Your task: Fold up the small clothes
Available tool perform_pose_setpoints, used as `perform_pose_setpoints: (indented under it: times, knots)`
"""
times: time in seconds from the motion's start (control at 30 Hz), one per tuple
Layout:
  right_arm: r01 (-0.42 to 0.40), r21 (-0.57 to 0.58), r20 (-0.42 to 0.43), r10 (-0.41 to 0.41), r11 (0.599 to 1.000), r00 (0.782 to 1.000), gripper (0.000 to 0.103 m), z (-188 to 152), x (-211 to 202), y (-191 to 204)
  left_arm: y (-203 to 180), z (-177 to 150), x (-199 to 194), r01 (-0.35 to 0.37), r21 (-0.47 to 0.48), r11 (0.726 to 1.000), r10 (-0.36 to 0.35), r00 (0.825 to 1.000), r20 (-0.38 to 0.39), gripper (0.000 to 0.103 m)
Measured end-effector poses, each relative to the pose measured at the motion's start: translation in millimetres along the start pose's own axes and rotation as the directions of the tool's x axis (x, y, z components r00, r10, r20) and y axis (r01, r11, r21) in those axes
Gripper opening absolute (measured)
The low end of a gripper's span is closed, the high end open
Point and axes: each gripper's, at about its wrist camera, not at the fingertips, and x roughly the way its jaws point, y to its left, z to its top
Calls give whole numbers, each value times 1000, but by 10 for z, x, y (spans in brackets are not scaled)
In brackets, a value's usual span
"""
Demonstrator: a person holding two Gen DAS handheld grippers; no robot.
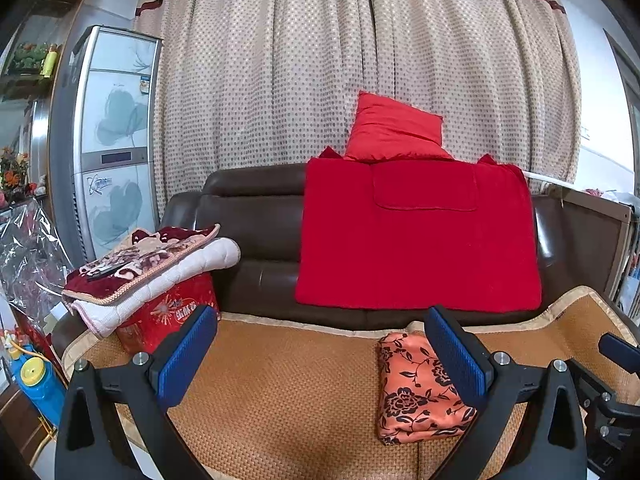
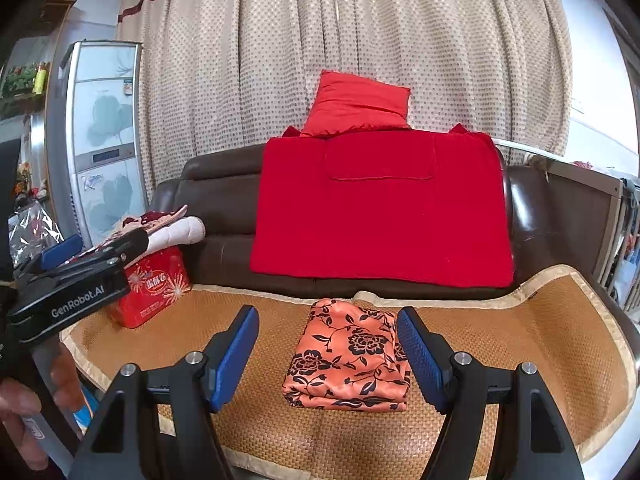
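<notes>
While both grippers hang spread and empty, left gripper (image 1: 320, 344) and right gripper (image 2: 326, 344), the folded floral garment (image 2: 348, 360) lies on the woven mat (image 2: 540, 320); careless pinching could drag layers apart, undoing the fold.

Two black handheld grippers, blue-padded, seen close up.
Left gripper (image 1: 320, 354): matte black angular frame, ribbed blue rubber fingers (image 1: 185, 354), round silver screws on top of each finger mount. Right gripper (image 2: 326, 354): same black frame, same textured blue pads (image 2: 420, 356), same silver screws. White "GenRobot.AI" lettering on the left one's black side, bare hand (image 2: 24, 412) below it.
</notes>
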Motion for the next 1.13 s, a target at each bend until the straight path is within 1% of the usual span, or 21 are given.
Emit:
perform_pose_setpoints:
  times: [0.17, 0.33, 0.6, 0.8, 1.0, 1.13]
  knots:
    - [-1, -13, -8, 1, 1000, 1000, 75, 16, 39, 33, 6, 12, 58, 3, -11, 1000, -3, 1000, -5, 103]
    - [6, -8, -34, -6, 1000, 999, 75, 25, 114, -2, -52, 8, 142, 21, -1, 1000, -21, 999, -26, 103]
    - [34, -6, -10, -34, 999, 999, 75, 111, 51, -83, -147, 53, 97, 33, 17, 999, -33, 999, -8, 103]
    - [33, 9, -27, -32, 999, 999, 75, 68, 85, -143, -162, 28, 103, 40, 27, 999, -40, 999, -17, 103]
    - [46, -13, -55, -46, 999, 997, 75, 69, 226, -102, -122, 24, 242, 57, 1, 998, -57, 998, -21, 103]
    - [45, 4, -73, -45, 999, 996, 75, 102, 406, -148, -91, -4, 427, 61, -16, 998, -61, 998, -27, 103]
